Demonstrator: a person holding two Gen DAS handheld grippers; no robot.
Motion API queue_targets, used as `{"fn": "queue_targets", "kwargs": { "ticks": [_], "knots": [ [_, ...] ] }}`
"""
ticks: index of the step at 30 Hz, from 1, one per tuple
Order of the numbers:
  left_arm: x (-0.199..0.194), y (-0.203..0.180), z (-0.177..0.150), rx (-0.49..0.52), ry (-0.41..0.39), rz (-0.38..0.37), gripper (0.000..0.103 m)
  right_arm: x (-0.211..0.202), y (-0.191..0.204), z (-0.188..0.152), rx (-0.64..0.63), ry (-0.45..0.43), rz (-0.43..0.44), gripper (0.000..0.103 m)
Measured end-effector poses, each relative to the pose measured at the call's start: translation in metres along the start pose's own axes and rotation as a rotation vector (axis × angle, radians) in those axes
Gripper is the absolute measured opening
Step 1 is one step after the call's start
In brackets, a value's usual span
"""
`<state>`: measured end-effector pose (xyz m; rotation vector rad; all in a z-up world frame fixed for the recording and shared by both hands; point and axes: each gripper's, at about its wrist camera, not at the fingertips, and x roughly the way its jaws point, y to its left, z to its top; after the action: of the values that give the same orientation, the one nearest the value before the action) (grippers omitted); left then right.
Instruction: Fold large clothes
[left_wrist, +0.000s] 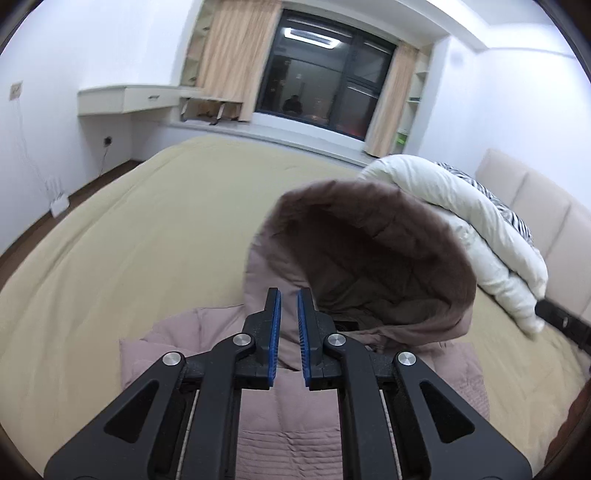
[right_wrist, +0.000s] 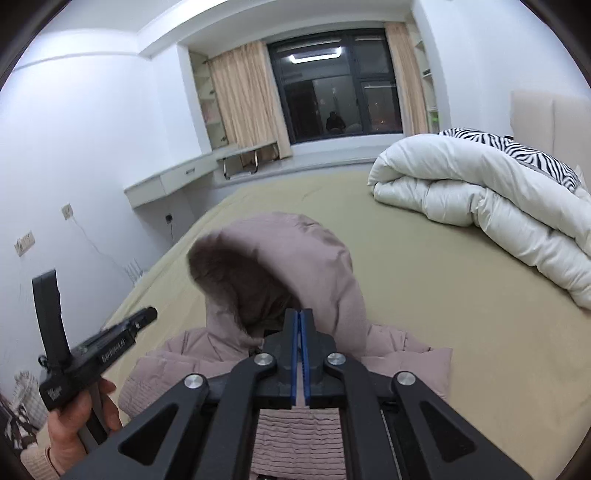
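So I'm standing over the bed (left_wrist: 122, 221) with a big dusty-pink puffer coat (right_wrist: 295, 428) lying flat on the tan cover, hood (right_wrist: 280, 266) end pointing away from me toward the window (right_wrist: 332, 85). The hood is propped up and gaping open, fuzzy brownish trim (left_wrist: 436, 229) ringing the opening, dark lining showing inside. My left claw (left_wrist: 289, 295) is hovering right at the collar with its blue pads (left_wrist: 275, 332) sitting apart, a clear gap between them and nothing pinched in there, just pink fabric showing underneath. My right claw (right_wrist: 298, 314) is parked at the base of the hood on the other side, and its pads are pressed pretty much together; the tips are sitting right against the hood's inner edge, but I honestly can't tell whether any fabric is caught between them. In the right wrist view I'm also seeing my left hand (right_wrist: 74, 428) gripping the handle of the other tool off to the left of the coat. Over on the far right side of the bed there's a rolled-up white duvet (right_wrist: 480, 192) with a zebra-print pillow (right_wrist: 517, 151) lying on top of it, well apart from the coat. A white wall-mounted counter (left_wrist: 122, 98) is sitting under the beige curtains (left_wrist: 229, 55).
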<state>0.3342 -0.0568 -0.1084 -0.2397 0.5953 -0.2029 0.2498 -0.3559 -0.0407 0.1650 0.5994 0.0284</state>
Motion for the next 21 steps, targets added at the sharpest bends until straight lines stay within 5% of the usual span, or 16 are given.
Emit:
{"fn": "queue_targets", "kwargs": {
  "ticks": [3, 4, 5, 7, 8, 9, 10, 11, 13, 21],
  "knots": [
    [0.007, 0.017, 0.003, -0.058, 0.022, 0.005, 0.009, 0.022, -0.007, 0.000, -0.012, 0.059, -0.010, 0.004],
    [0.006, 0.015, 0.004, -0.041, 0.015, 0.017, 0.009, 0.030, -0.012, 0.001, 0.001, 0.072, -0.017, 0.013],
    [0.008, 0.014, 0.009, -0.016, 0.002, 0.027, 0.009, 0.037, -0.017, 0.004, 0.021, 0.087, -0.033, 0.046],
    [0.015, 0.011, 0.018, 0.013, -0.003, 0.014, 0.010, 0.054, -0.031, 0.011, 0.098, 0.088, -0.042, 0.092],
    [0.023, 0.011, 0.024, 0.008, 0.011, -0.012, 0.013, 0.060, -0.039, 0.015, 0.141, 0.058, -0.038, 0.102],
    [0.030, 0.009, 0.027, 0.002, 0.032, -0.032, 0.016, 0.067, -0.043, 0.020, 0.165, 0.038, -0.056, 0.103],
    [0.042, 0.007, 0.032, 0.003, 0.069, -0.042, 0.032, 0.077, -0.046, 0.026, 0.172, 0.035, -0.070, 0.103],
    [0.065, 0.009, 0.041, 0.009, 0.126, -0.048, 0.069, 0.091, -0.047, 0.033, 0.168, 0.053, -0.059, 0.103],
    [0.100, 0.008, 0.054, 0.018, 0.212, -0.074, 0.100, 0.127, -0.047, 0.045, 0.149, 0.139, -0.044, 0.102],
    [0.227, -0.008, 0.093, 0.110, 0.326, 0.007, 0.100, 0.248, -0.043, 0.063, 0.089, 0.317, -0.074, 0.090]
  ]
}}
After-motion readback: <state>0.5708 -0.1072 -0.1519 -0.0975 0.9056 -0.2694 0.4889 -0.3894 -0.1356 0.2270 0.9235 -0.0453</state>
